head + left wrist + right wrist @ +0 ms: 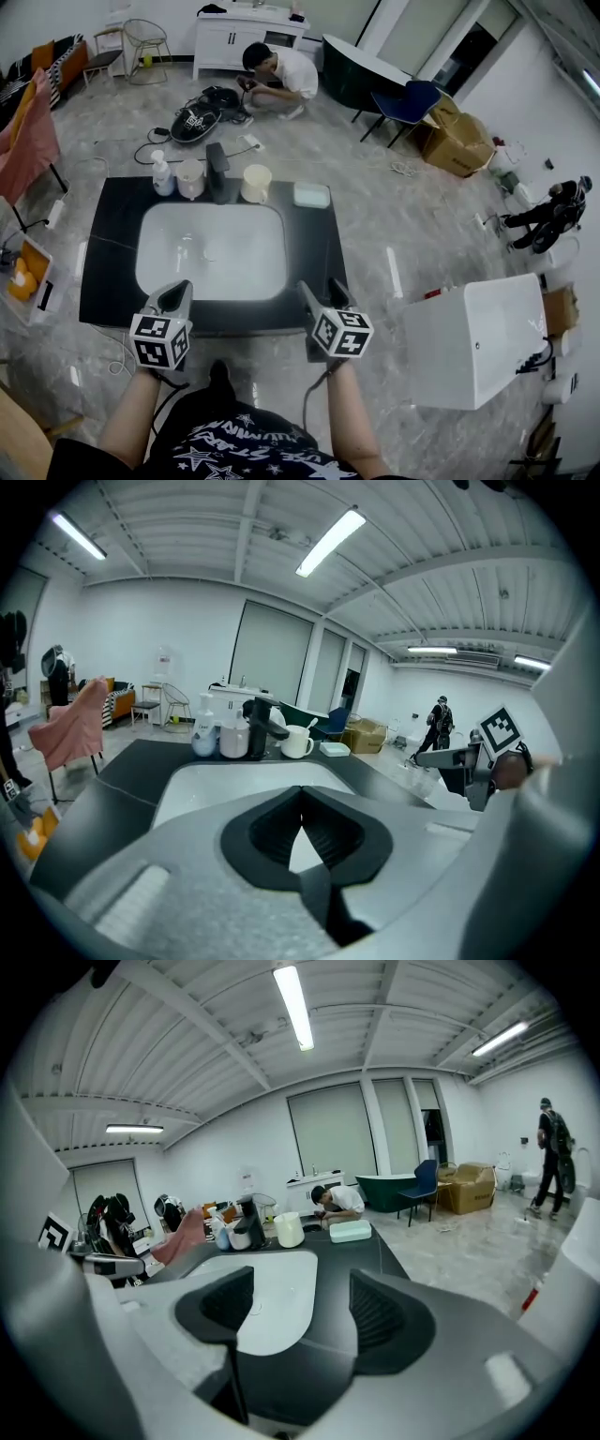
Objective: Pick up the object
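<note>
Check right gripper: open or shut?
Open. In the right gripper view, the right gripper has its jaws wide apart, with only the sink showing between them.

Bathroom-fittings showroom – washbasin counter (112, 234), green bathtub (361, 70), marble-tiled floor (422, 225)

Across the middle of the head view the white basin (211, 251) lies open, and the black countertop (319, 253) shows free strips to its left and right. There is room to reach in from the lower edge, where the left gripper (177, 291), jaws together, and the right gripper (322, 291), jaws apart, hover well apart from each other. The upper rim is crowded: a soap bottle (162, 175), a white mug (190, 178), the black faucet (217, 172), a cream cup (256, 183) and a pale soap dish (311, 195) stand in a close row. At lower right a white cabinet (473, 342) stands near the counter's corner.
</note>
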`<state>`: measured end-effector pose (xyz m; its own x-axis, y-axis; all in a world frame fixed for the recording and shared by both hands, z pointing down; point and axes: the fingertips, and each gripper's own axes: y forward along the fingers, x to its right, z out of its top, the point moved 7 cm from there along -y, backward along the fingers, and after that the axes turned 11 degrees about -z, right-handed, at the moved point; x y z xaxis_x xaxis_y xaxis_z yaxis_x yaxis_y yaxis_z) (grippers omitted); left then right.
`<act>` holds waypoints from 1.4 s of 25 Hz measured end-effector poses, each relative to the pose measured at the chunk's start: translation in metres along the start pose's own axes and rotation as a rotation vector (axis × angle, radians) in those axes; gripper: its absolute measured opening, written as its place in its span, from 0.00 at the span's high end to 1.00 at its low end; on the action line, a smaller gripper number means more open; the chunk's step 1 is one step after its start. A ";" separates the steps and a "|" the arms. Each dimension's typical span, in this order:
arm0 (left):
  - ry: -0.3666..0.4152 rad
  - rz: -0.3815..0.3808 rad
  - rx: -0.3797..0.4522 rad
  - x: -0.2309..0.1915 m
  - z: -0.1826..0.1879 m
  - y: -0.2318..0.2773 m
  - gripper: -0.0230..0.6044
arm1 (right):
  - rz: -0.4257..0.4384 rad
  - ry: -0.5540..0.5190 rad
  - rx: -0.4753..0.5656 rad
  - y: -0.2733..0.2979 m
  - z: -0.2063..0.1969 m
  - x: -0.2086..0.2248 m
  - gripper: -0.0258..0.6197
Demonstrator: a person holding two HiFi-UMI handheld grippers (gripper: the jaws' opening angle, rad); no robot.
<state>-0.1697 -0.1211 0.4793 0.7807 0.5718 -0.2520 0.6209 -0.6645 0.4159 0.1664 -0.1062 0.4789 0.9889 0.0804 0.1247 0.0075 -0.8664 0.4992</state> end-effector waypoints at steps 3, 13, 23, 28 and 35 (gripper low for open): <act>0.008 -0.030 0.000 -0.018 0.011 0.019 0.95 | -0.031 0.008 0.003 0.020 0.012 -0.005 0.46; 0.021 -0.088 -0.020 -0.016 0.038 0.073 0.95 | -0.085 0.036 0.000 0.046 0.038 0.022 0.46; 0.009 -0.004 -0.013 0.014 0.062 0.119 0.95 | -0.006 0.029 -0.010 0.117 0.087 0.069 0.46; -0.014 0.051 -0.015 0.019 0.074 0.148 0.95 | 0.027 0.016 -0.037 0.159 0.110 0.092 0.46; -0.031 0.102 -0.041 0.021 0.081 0.188 0.95 | 0.052 0.003 -0.099 0.221 0.122 0.115 0.46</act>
<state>-0.0308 -0.2729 0.4810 0.8417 0.4871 -0.2331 0.5355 -0.6976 0.4760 0.2999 -0.3485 0.4987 0.9871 0.0382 0.1554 -0.0589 -0.8165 0.5744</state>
